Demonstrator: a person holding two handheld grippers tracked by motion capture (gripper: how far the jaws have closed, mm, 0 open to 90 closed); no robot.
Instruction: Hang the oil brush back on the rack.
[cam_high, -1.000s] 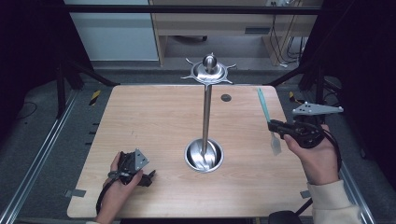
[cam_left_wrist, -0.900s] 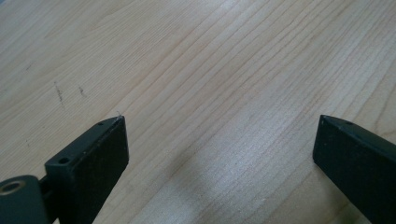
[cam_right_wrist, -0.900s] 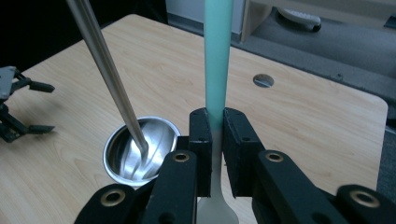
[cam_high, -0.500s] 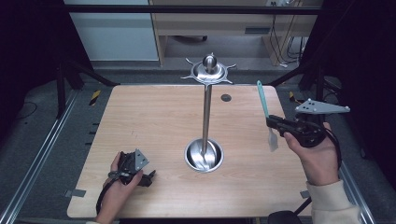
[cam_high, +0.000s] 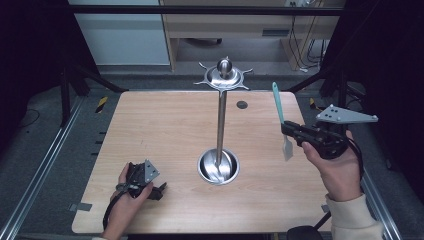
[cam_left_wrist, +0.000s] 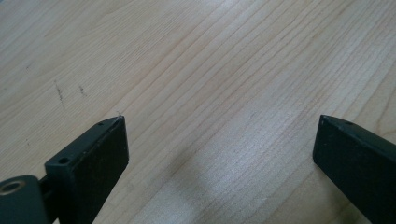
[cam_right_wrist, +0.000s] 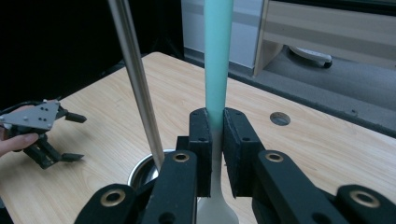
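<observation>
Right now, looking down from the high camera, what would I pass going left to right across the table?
Left gripper, resting open on the table → metal stand in its round base → teal-handled spatula → right gripper clamping it.

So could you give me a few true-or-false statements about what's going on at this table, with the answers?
1. The right gripper is shut on a turquoise-handled utensil with a pale head. True.
2. The left gripper holds a spoon. False: its fingers are spread apart with only bare wood between them.
3. The tall polished metal stand with a round dish base is upright near the middle of the light wooden table. True.
4. The utensil already hangs from the stand's top. False: it is held off to the stand's side, apart from it.
</observation>
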